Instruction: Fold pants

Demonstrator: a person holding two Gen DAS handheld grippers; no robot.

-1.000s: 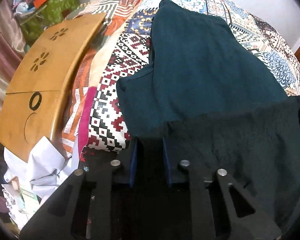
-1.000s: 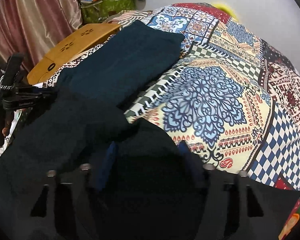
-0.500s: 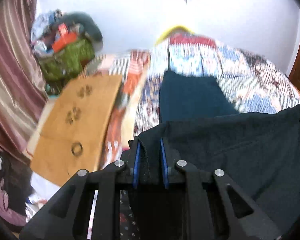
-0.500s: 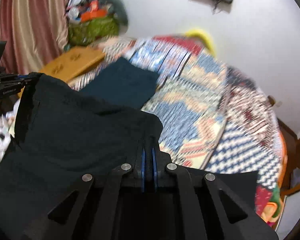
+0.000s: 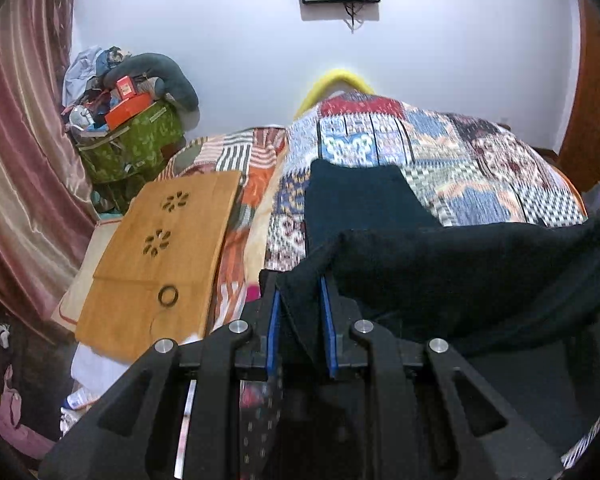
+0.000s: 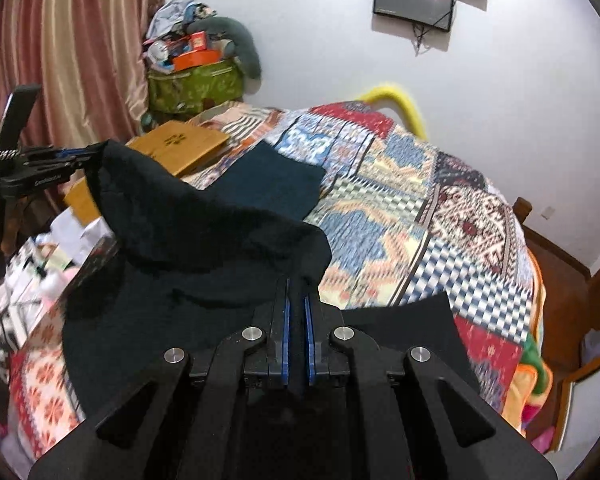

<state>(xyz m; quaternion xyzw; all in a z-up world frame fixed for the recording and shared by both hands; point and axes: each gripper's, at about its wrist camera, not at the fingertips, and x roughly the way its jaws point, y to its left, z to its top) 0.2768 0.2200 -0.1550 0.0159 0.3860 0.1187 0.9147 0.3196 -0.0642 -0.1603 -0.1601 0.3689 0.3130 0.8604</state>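
Pants (image 5: 460, 276) hang pinched between both tools' fingers.

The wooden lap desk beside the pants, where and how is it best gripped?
Grip the wooden lap desk by its thin near edge, coming in flat from the bed's left side: it lies flat, and that edge overhangs white cloth. Both hand-held grippers are occupied with the pants.

Each gripper, left gripper (image 5: 299, 312) and right gripper (image 6: 296, 312), is matte black with blue-lined fingers (image 5: 273, 332), silver screws (image 6: 253, 333) and triangular cut-outs behind
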